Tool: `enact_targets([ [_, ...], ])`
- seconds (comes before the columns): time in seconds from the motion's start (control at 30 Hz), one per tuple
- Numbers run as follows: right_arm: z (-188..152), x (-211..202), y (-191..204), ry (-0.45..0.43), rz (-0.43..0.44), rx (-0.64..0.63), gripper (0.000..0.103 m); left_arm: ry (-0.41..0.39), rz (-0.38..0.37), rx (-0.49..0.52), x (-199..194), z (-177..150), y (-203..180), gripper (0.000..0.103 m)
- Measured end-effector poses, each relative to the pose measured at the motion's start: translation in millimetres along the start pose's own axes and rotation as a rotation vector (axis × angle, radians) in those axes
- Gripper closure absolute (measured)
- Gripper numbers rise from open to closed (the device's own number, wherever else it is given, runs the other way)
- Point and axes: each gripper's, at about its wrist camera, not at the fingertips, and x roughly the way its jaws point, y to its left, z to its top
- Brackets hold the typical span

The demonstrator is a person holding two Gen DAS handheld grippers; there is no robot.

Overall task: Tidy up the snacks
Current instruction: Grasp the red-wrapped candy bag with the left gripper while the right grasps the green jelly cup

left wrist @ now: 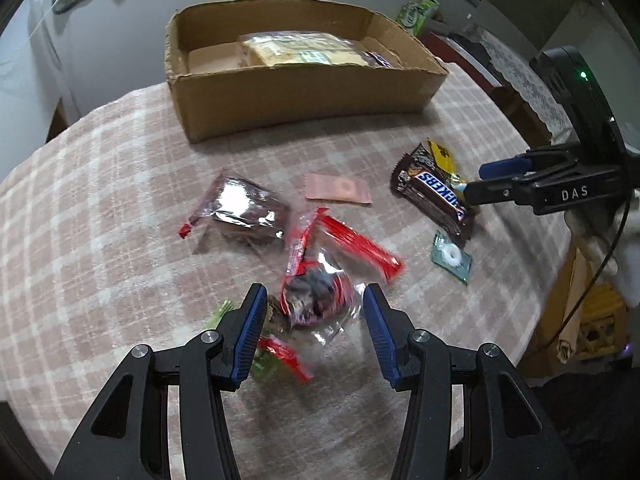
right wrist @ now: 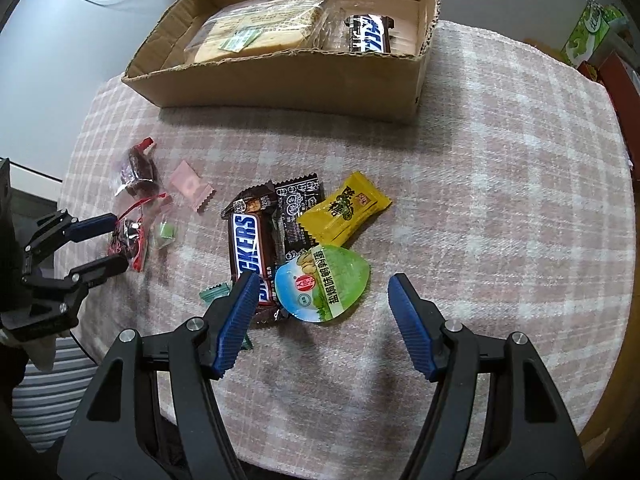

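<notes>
A cardboard box (left wrist: 280, 92) at the table's far side holds a pale cracker pack (right wrist: 256, 28) and a Snickers bar (right wrist: 368, 34). My left gripper (left wrist: 314, 300) is open, with its jaws on either side of a clear red-edged snack bag (left wrist: 316, 292); it also shows in the right wrist view (right wrist: 108, 240). A second dark snack bag (left wrist: 240, 208) and a pink sachet (left wrist: 338, 188) lie beyond. My right gripper (right wrist: 320, 292) is open just above a green round egg pack (right wrist: 324, 284), next to a Snickers bar (right wrist: 250, 252), a black packet (right wrist: 298, 208) and a yellow packet (right wrist: 344, 212).
The table wears a pink checked cloth (right wrist: 480, 200). A teal mint sachet (left wrist: 452, 256) lies right of the pile. A small green candy (right wrist: 166, 232) lies near the left gripper. Green boxes (right wrist: 592, 32) stand off the table's far right.
</notes>
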Motion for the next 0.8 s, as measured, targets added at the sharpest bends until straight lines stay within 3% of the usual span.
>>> enact_targets([
  [0.13,-1,-3,1,-0.002,0.001,-0.005,0.033,-0.011,0.058,0.083,-1,4,-10,0.054],
  [0.3,-1,-4,0,-0.002,-0.001,-0.004,0.034,0.025,0.067,0.153,12,10,-16,0.052],
  [0.4,2,2,0,0.016,-0.007,-0.012,0.047,0.026,0.053,0.137,19,13,-15,0.052],
  [0.6,6,8,14,0.025,-0.041,-0.081,0.047,0.024,0.05,0.11,27,11,-19,0.053],
  [0.67,6,10,19,0.025,-0.055,-0.101,0.047,0.031,0.056,0.099,31,9,-19,0.061],
  [0.8,6,14,23,0.049,-0.06,-0.122,0.054,0.016,0.047,0.056,31,9,-16,0.063],
])
